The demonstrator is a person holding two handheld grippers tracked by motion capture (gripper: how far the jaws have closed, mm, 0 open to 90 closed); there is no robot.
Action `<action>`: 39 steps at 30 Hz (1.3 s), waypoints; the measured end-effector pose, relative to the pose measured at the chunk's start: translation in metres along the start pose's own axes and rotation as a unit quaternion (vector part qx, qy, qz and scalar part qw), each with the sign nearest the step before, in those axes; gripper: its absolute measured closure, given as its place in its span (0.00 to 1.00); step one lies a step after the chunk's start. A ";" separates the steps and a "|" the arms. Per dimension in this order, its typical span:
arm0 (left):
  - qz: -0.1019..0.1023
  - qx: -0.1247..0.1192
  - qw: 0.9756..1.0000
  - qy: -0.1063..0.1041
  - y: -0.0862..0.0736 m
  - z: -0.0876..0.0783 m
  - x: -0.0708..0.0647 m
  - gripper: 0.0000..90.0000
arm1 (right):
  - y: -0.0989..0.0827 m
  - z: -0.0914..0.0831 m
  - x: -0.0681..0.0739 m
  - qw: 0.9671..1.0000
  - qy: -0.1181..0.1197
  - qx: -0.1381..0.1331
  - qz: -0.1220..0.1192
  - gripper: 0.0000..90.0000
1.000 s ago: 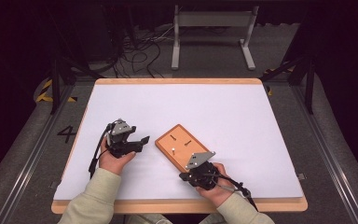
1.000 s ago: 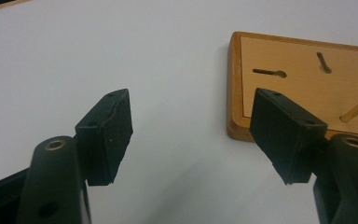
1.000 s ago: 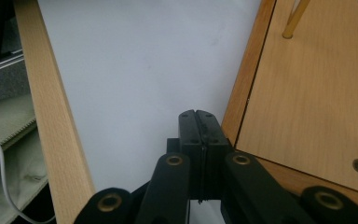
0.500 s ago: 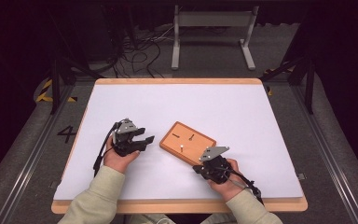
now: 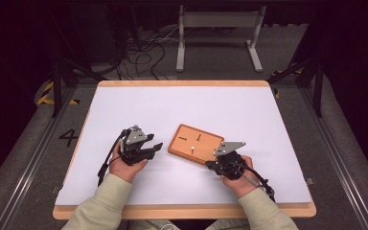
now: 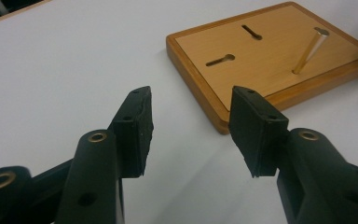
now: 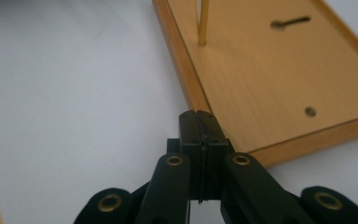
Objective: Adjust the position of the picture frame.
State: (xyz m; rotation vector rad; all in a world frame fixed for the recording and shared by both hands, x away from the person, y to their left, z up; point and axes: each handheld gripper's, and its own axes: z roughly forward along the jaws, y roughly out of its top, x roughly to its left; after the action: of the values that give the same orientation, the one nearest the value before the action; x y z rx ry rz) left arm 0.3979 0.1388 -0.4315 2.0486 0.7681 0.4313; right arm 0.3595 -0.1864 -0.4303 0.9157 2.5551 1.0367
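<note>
Left gripper jaws part-closed on nothing, just been closing — aimed at wooden board right of table centre, brass peg upright in it. Right gripper clenched empty at board's near edge. Approach peg level, pads square.

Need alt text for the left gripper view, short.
Two black jaws of the left hand-held gripper stand apart with nothing between them, over a white table. Beyond them lies a wooden board with two keyhole-shaped slots and one metal peg standing in it.
</note>
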 end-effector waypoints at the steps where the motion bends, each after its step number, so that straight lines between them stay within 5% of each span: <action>1: 0.000 0.001 1.000 -0.003 -0.001 -0.001 0.000 0.55 | 0.004 -0.003 -0.002 1.000 0.002 -0.007 0.003 1.00; 10: -0.010 0.001 1.000 -0.003 -0.015 -0.018 0.000 0.54 | 0.065 -0.011 -0.026 1.000 -0.012 -0.002 -0.023 1.00; 11: -0.009 0.003 1.000 -0.002 -0.017 -0.018 -0.003 0.54 | 0.081 -0.007 -0.031 0.999 -0.012 0.006 -0.032 1.00; 17: 0.000 0.006 1.000 -0.003 -0.021 -0.019 -0.007 0.54 | 0.111 0.012 -0.046 0.999 -0.012 0.026 -0.037 1.00; 29: -0.014 0.004 1.000 0.002 -0.025 -0.022 -0.006 0.53 | 0.139 0.062 -0.072 0.997 -0.024 0.074 -0.028 1.00; 39: -0.019 0.003 1.000 0.002 -0.027 -0.021 -0.004 0.54 | 0.141 0.097 -0.085 0.995 -0.036 0.091 -0.007 1.00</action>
State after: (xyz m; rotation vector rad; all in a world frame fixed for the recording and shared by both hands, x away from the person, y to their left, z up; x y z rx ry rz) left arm 0.3737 0.1600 -0.4426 2.0359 0.8111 0.4130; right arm 0.5319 -0.1088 -0.4038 0.9608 2.6242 0.7610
